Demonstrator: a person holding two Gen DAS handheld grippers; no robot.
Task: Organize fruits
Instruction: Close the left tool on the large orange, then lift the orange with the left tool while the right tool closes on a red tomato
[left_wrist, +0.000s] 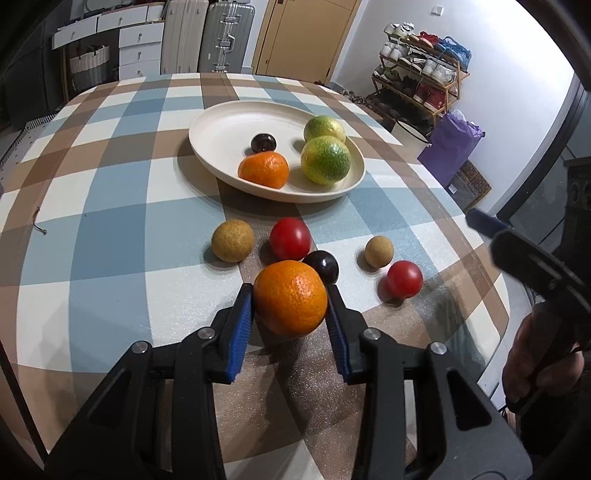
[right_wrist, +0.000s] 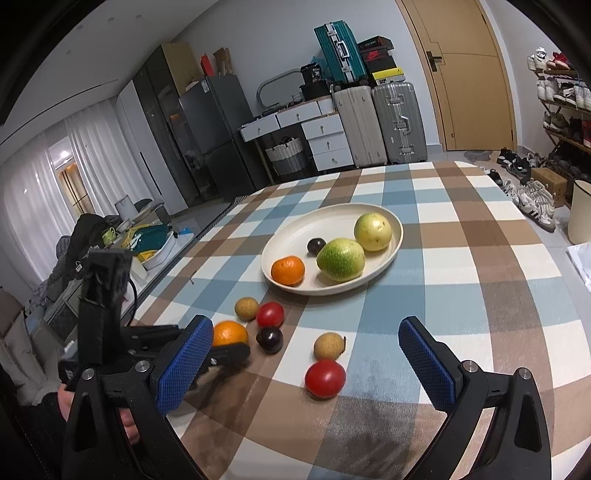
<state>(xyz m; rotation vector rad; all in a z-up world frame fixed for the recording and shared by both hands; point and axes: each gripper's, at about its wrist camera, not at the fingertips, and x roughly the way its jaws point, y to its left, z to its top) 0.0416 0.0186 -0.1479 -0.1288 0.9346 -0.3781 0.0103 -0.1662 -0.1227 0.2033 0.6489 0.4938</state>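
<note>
The left tongs (left_wrist: 290, 306) squeeze a big orange (left_wrist: 290, 297) from both sides, one blue pad touching each side. It cannot roll away like that. I cannot tell if the orange is lifted or sits on the checked tablecloth (left_wrist: 110, 229). I think it is going to the plate.

The right tongs (right_wrist: 306, 354) are wide open and hold nothing. They hang over the near part of the table, maybe waiting for a turn.

Just behind the orange is a dark plum (left_wrist: 321, 266), very close to it. Beside that is a red tomato (left_wrist: 290, 238) and a brown round fruit (left_wrist: 232, 240). A bit to the right are a smaller brown fruit (left_wrist: 378, 252) and another tomato (left_wrist: 404, 278). These all lie loose on the cloth, so they need tidying.

Farther back is the white plate (left_wrist: 221, 129). It already has a small orange (left_wrist: 263, 170), a dark plum (left_wrist: 263, 143) and two green fruits (left_wrist: 325, 159) inside. That looks like the home for the fruit.
</note>
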